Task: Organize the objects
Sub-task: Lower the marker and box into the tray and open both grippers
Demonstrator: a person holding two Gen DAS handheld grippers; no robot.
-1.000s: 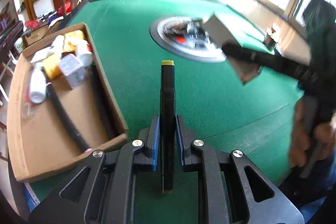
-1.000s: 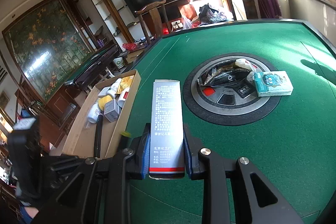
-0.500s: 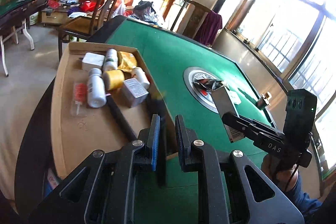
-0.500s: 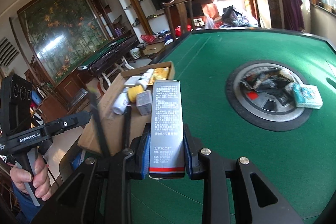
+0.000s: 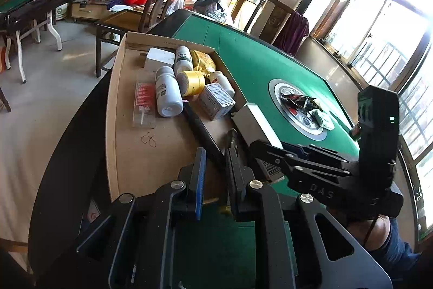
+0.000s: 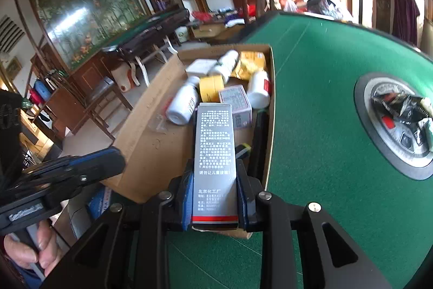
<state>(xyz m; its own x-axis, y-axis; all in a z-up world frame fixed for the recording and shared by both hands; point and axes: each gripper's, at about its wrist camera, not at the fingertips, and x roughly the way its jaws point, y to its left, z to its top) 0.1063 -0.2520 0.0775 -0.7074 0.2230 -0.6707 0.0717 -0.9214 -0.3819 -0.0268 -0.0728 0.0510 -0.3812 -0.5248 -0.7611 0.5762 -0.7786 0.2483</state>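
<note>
Two wrist fisheyes, angled down, close above the shared cardboard tray [image 5: 116, 110] [image 6: 151, 132]

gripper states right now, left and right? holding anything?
Left gripper: closed; a black marker sits against one finger, and whether it is gripped cannot be told.
Right gripper: closed on the grey printed box.

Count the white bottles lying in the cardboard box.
3. One large bottle lies left of the yellow tape roll, one is behind the roll toward the box's far wall, and one lies by the right wall. More may be hidden under the clutter.
</note>
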